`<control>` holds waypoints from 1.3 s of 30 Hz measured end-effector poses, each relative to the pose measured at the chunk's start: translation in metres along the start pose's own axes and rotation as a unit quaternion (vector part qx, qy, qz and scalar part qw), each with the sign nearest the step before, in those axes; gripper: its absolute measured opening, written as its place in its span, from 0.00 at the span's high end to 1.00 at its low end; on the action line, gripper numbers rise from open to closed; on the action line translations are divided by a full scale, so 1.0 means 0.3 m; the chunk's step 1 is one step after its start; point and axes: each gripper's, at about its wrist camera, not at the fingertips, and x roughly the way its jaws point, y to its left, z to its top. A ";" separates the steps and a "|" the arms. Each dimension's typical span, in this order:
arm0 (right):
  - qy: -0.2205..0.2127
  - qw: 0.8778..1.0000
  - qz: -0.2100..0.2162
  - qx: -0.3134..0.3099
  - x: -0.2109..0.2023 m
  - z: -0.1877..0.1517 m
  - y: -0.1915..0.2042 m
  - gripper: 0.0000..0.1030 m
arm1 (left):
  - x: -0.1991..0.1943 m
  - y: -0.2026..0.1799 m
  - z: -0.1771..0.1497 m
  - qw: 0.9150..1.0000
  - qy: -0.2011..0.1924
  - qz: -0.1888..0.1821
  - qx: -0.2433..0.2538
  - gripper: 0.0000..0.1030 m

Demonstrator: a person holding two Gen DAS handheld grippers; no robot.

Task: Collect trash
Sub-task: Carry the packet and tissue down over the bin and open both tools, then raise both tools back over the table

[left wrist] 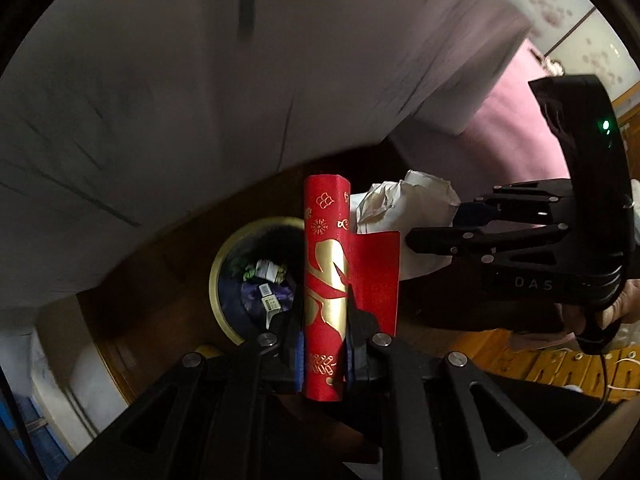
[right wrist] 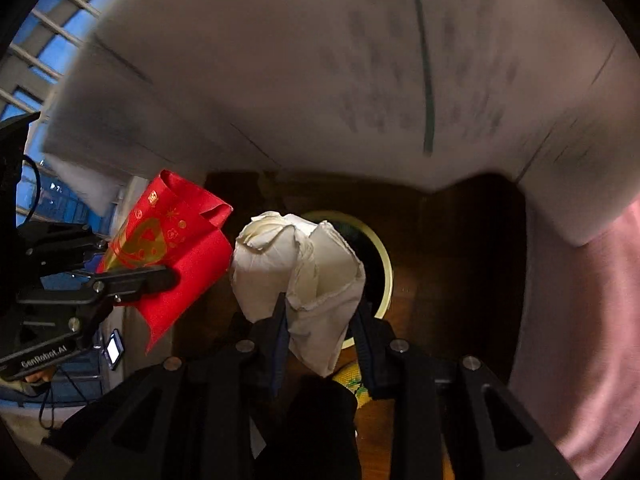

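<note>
In the left wrist view, a round trash bin (left wrist: 224, 280) with a pale yellow rim stood on the dark wooden floor (left wrist: 168, 264), with wrappers visible inside it. Just right of the bin's opening, the left gripper (left wrist: 325, 320) was clamped on a folded red envelope (left wrist: 326, 264) with gold print, held upright between its fingers. Further right, the right gripper (left wrist: 430, 236) was closed on a crumpled white paper (left wrist: 404, 204), which sat close beside the envelope. In the right wrist view, the same order applied: the red envelope at the left, then the white paper (right wrist: 296, 264) pinched between the right gripper's fingers (right wrist: 280, 320), partly covering the bin (right wrist: 384, 264) beyond it.
</note>
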 end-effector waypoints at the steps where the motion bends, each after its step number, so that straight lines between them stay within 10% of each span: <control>1: 0.005 1.000 0.001 0.007 0.044 -0.001 -0.012 0.72 | 0.052 0.021 -0.007 1.000 0.007 0.003 0.003 0.88; 13: 0.050 0.998 0.010 0.025 0.395 0.009 -0.077 0.67 | 0.341 0.155 -0.060 0.999 0.025 0.023 0.006 0.73; 16: 0.054 0.998 0.012 0.025 0.425 0.004 -0.075 0.51 | 0.351 0.165 -0.068 0.999 0.028 0.033 0.003 0.39; 21: 0.048 0.999 0.009 0.010 0.425 -0.013 -0.055 0.45 | 0.349 0.198 -0.071 0.999 0.019 0.044 -0.010 0.22; 39: 0.024 1.000 0.018 0.004 0.182 0.008 0.047 0.45 | 0.077 0.176 -0.021 0.998 -0.032 0.047 -0.028 0.22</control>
